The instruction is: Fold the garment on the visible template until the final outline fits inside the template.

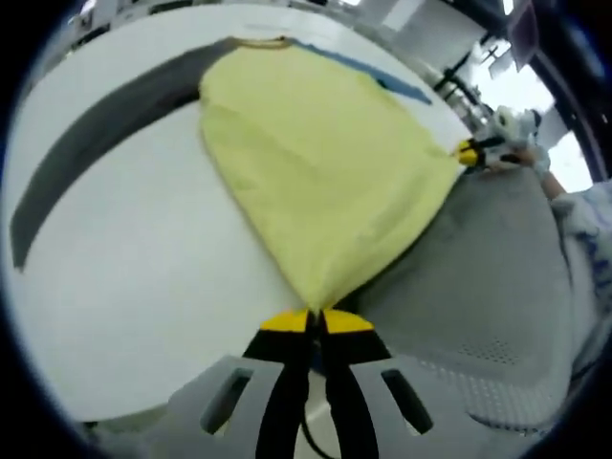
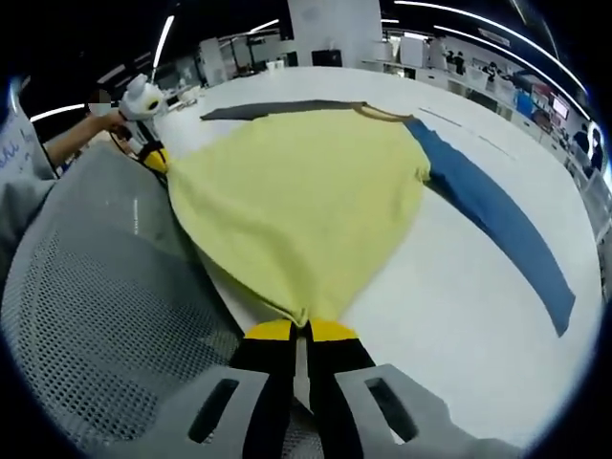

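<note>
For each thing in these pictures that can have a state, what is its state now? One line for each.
Yellow garment: unfolded, pulled taut, held at two corners.
Left claw: shut on the yellow garment's corner.
Right claw: shut on the yellow garment's other corner.
Blue strip: lying flat on the white table, partly under the garment.
Dark strip: lying flat.

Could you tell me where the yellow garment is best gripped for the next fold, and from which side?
Keep hold at the two near corners of the yellow garment, coming from the table's near edge. The left gripper and right gripper each already pinch a bunched corner there with jaws closed, and the cloth fans out flat toward the collar, so it probably folds forward cleanly.
</note>
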A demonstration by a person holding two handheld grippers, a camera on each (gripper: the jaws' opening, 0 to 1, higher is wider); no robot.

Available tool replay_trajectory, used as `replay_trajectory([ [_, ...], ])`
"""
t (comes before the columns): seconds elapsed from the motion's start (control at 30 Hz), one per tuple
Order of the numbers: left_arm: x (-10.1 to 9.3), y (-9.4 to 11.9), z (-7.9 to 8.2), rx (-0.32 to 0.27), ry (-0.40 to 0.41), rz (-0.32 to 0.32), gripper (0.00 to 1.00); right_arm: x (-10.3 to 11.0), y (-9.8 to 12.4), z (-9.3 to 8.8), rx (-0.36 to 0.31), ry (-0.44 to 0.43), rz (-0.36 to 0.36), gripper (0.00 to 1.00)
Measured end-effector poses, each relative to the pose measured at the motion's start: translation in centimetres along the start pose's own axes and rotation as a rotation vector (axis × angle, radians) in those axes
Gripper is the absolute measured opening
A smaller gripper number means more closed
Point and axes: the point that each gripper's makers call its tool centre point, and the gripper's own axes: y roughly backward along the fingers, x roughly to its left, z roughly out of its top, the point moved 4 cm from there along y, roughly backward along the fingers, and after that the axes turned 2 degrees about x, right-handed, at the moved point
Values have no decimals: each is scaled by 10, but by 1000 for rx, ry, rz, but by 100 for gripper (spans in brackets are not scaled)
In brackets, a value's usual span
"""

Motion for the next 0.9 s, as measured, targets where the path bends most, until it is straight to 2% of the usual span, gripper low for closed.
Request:
replay_trajectory([
  [0.47,0,-4,3,91,-61,30,0,0,-3,-3,24,30,-4,4],
  [0.9,1,-4,3,80,-41,23,0,-4,-7,-7,34,19,5,4],
])
